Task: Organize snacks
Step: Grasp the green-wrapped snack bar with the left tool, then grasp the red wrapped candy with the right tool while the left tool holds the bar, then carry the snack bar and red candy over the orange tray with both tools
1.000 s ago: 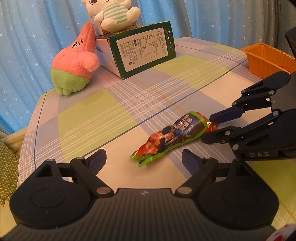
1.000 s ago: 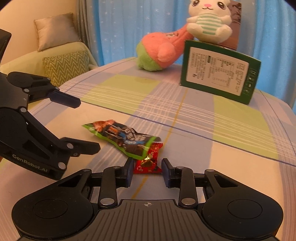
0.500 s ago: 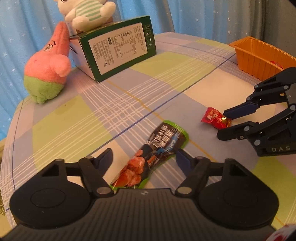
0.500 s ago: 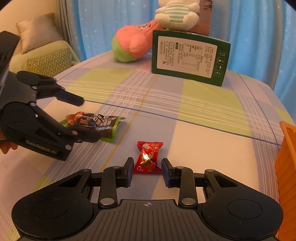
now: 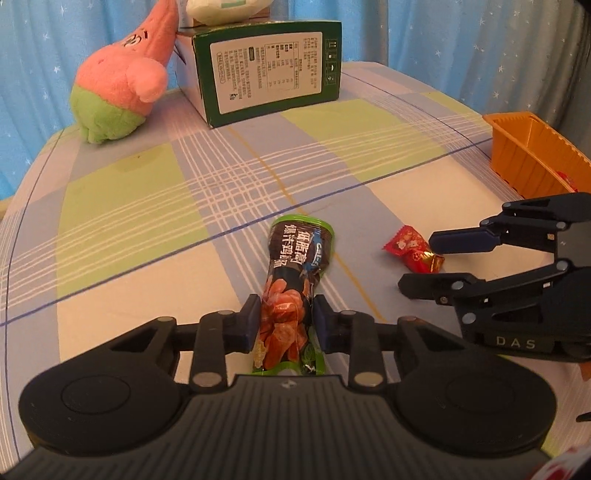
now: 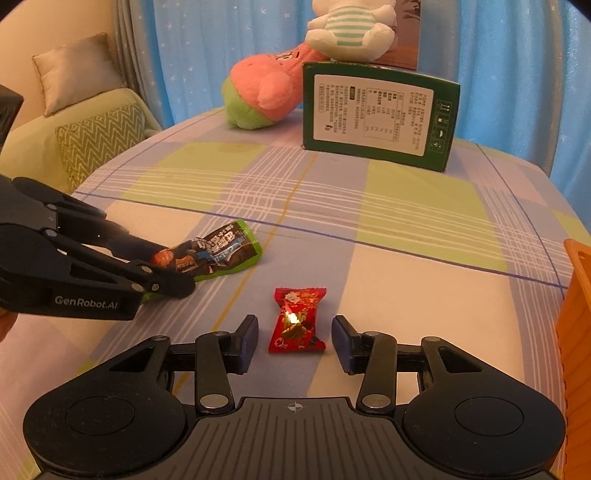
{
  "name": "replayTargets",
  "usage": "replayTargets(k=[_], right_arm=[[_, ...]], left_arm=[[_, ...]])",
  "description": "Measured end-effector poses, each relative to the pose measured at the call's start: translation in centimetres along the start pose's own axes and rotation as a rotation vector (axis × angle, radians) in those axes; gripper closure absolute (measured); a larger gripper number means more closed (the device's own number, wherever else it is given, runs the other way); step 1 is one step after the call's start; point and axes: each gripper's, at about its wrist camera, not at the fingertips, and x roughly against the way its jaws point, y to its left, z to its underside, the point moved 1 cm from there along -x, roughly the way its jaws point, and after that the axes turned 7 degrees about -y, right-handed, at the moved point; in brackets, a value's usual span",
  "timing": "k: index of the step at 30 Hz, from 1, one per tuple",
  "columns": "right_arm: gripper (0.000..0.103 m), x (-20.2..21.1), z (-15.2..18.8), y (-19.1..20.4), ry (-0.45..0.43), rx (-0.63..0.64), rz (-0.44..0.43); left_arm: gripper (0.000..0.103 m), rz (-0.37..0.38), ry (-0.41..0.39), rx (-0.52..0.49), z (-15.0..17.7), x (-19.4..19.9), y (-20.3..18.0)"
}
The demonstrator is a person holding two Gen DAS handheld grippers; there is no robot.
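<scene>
A long snack pack (image 5: pixel 295 258) with a green rim and dark print lies on the checked tablecloth (image 5: pixel 147 206). My left gripper (image 5: pixel 284 314) is closing on its near end, and both pads press the wrapper. From the right wrist view, the left gripper (image 6: pixel 173 273) holds the snack pack (image 6: pixel 221 251) low on the cloth. A small red candy (image 6: pixel 297 317) lies flat between the fingers of my right gripper (image 6: pixel 295 332), whose jaws are opening with a gap on each side. The left wrist view shows the right gripper (image 5: pixel 417 262) around the red candy (image 5: pixel 406 243).
An orange basket (image 5: pixel 524 158) stands at the table's right edge, also seen as the basket (image 6: pixel 576 332). At the back are a green box (image 6: pixel 376 118), a pink plush (image 6: pixel 266 92) and a white plush (image 6: pixel 347 29). A sofa cushion (image 6: pixel 99 136) lies beyond the left edge.
The left jaws have come together onto the snack pack after moving over its near end. The right jaws have spread off the red candy, which now lies loose between them.
</scene>
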Motion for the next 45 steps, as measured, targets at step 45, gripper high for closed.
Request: replayTargets(k=[45], right_arm=[[0.081, 7.3, 1.5, 0.2, -0.079, -0.113, 0.095]], left_arm=[[0.077, -0.106, -0.113, 0.196, 2.1, 6.9, -5.3]])
